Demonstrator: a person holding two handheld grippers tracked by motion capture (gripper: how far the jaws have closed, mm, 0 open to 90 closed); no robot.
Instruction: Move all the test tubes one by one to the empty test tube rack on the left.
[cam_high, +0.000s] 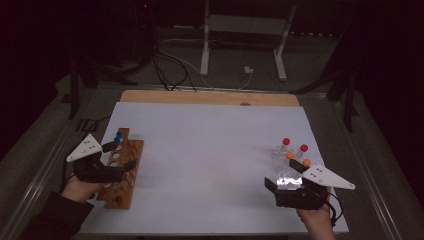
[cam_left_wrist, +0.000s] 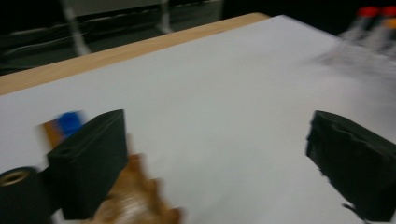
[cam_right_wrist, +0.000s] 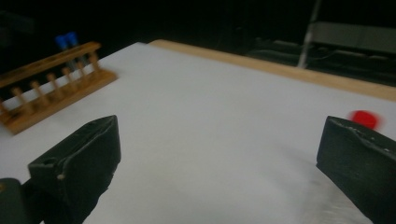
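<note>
At lower left of the high view, the left gripper (cam_high: 119, 156) hovers over a wooden tube rack (cam_high: 121, 167) w/ blue-capped tubes (cam_high: 118, 135) at its far end; jaws spread wide, holding nothing. At lower right, the right gripper (cam_high: 283, 175) sits just beside a clear rack (cam_high: 286, 172) of red- and orange-capped tubes (cam_high: 286, 141), jaws also apart, empty. Both hands enter from the bottom edge, over a white sheet (cam_high: 210, 150) on the table.

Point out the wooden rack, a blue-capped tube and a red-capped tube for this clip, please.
wooden rack (cam_high: 131, 156): high view, on its top board with the holes.
blue-capped tube (cam_high: 119, 135): high view, on its blue cap.
red-capped tube (cam_high: 286, 141): high view, on its red cap.
</note>
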